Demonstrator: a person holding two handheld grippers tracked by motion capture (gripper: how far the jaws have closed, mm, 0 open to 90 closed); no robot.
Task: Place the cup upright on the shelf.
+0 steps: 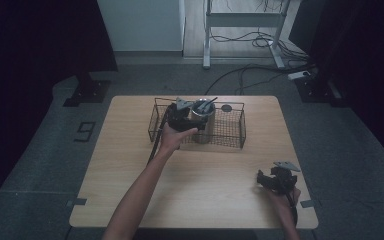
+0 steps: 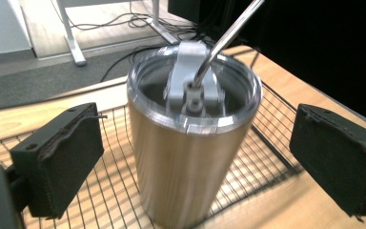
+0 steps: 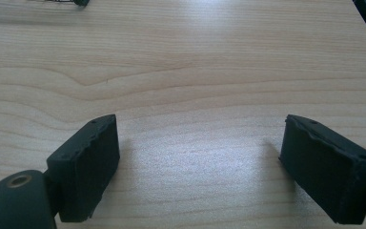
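High view: the left hand-held gripper sits at the wire basket near the counter's far edge.

Left gripper view: jaws apart, flanking the steel tumbler without contact; the tumbler stands in the basket.

Right gripper view: the right hand-held gripper has its jaws apart over bare counter.

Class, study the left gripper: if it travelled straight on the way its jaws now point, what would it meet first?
Most likely the steel tumbler standing in the wire basket. The left gripper has its jaws open on either side of it, not touching; the exact gap is unclear.
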